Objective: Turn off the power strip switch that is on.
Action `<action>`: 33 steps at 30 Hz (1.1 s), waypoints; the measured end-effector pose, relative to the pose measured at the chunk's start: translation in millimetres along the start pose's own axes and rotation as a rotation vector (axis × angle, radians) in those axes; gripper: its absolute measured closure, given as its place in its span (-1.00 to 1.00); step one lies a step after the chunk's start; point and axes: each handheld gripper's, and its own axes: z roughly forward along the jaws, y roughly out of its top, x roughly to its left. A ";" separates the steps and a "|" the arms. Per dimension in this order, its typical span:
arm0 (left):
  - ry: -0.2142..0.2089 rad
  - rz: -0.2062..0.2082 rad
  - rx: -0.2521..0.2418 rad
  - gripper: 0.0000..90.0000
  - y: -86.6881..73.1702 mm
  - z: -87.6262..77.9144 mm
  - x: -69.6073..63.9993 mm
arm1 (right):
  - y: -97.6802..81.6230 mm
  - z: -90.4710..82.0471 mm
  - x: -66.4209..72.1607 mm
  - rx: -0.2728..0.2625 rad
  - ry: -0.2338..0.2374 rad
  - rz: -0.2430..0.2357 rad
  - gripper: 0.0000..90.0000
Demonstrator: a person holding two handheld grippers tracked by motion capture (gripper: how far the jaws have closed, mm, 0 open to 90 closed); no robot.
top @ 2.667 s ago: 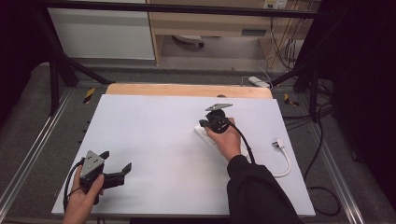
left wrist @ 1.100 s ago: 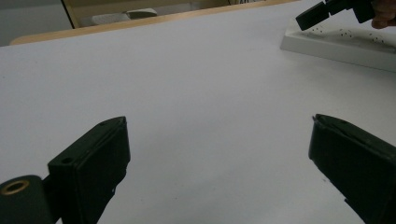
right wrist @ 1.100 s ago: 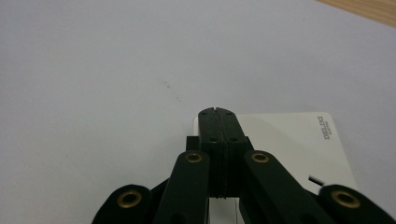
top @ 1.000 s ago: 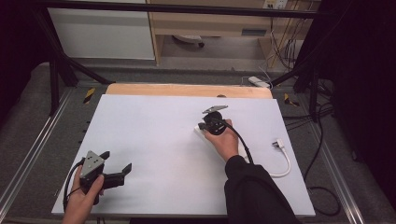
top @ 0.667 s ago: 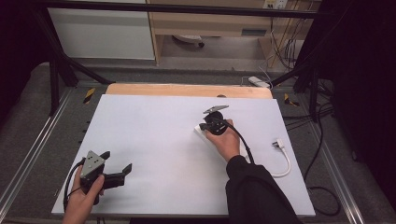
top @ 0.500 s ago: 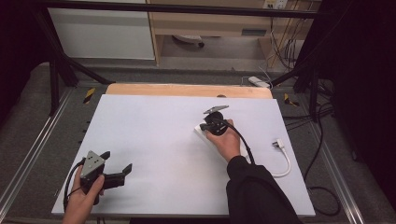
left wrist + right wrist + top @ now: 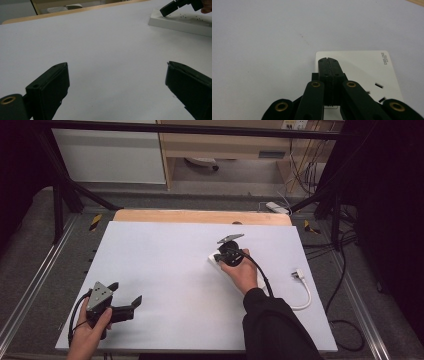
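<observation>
Power strip [image 7: 362, 72]: white, lying flat on the counter [image 7: 165, 265], right of centre, its near end hidden under the right hand in the high view. Sockets face up; a small printed mark sits at its far right corner in the right gripper view.

Right claw [image 7: 328, 60]: jaws pressed together, nothing between them. Tips are over the far left corner of the strip, close above its top face or touching it; contact cannot be told. In the high view the right claw [image 7: 226, 254] points toward the far side of the counter, with the hand [image 7: 241, 272] and a dark sleeve behind it.

White cable [image 7: 303, 292]: runs from the strip along the right side of the counter in a loop, ending in a plug [image 7: 297, 273] lying well apart from the claw.

Left claw [image 7: 117, 82]: jaws spread wide, empty, only bare counter between them. In the high view the left claw [image 7: 125, 300] is at the near left corner of the counter, held low by the left hand [image 7: 90, 332], far from the strip. The left gripper view shows the strip [image 7: 180, 23] at far right, with the right claw's tip on its end.
</observation>
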 end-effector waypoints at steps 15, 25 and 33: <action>-0.001 0.000 0.000 -0.88 -0.1 0.3 -0.3 | -1.2 -1.2 -1.7 0.003 0.004 -0.002 1.00; -0.001 0.000 0.001 -0.88 -0.4 0.4 -0.2 | -1.5 -0.9 -2.2 -0.002 0.006 0.001 1.00; 0.000 -0.002 0.001 -0.88 -0.5 0.1 -0.1 | -2.1 -1.2 -3.2 -0.002 0.010 0.001 1.00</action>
